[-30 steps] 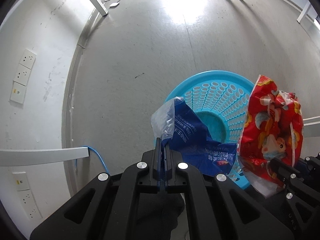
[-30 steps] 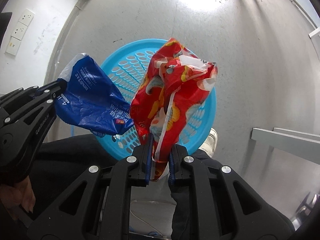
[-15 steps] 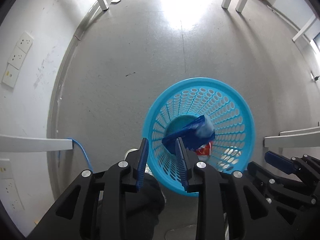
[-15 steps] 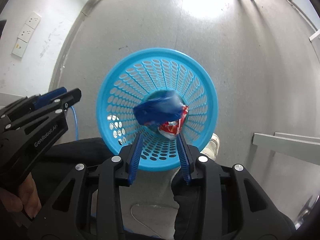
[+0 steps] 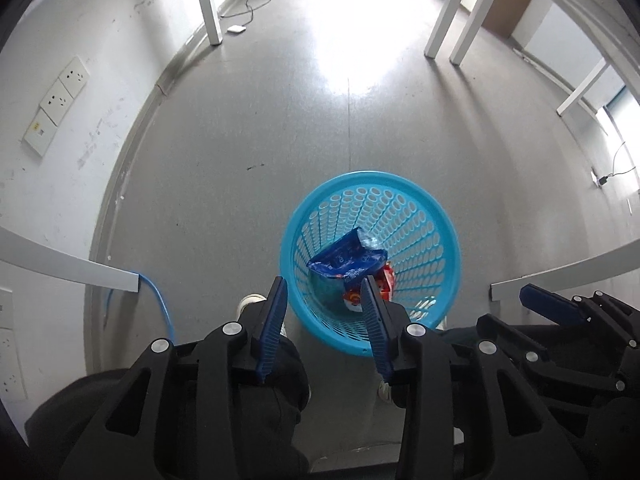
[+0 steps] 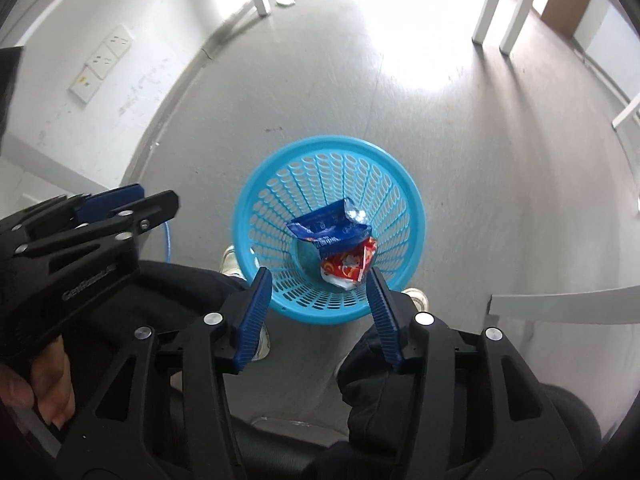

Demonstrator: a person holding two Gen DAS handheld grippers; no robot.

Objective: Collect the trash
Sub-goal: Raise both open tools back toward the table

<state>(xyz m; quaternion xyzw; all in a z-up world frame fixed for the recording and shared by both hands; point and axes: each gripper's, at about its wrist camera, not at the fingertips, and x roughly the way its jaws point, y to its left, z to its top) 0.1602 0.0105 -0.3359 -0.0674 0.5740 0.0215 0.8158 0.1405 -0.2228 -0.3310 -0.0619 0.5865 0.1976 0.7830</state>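
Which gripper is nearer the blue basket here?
Right, though only slightly. The right gripper hangs almost directly above the blue basket, jaws opening and empty. The left gripper, also opening and empty, hangs above its left edge.

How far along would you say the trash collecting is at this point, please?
Done: the blue wrapper and the red wrapper both lie inside the blue basket. In hand: nothing; the left gripper and right gripper are above the basket, jaws opening with nothing between them. Left: no other litter shows on the visible floor, so the job looks about finished here.
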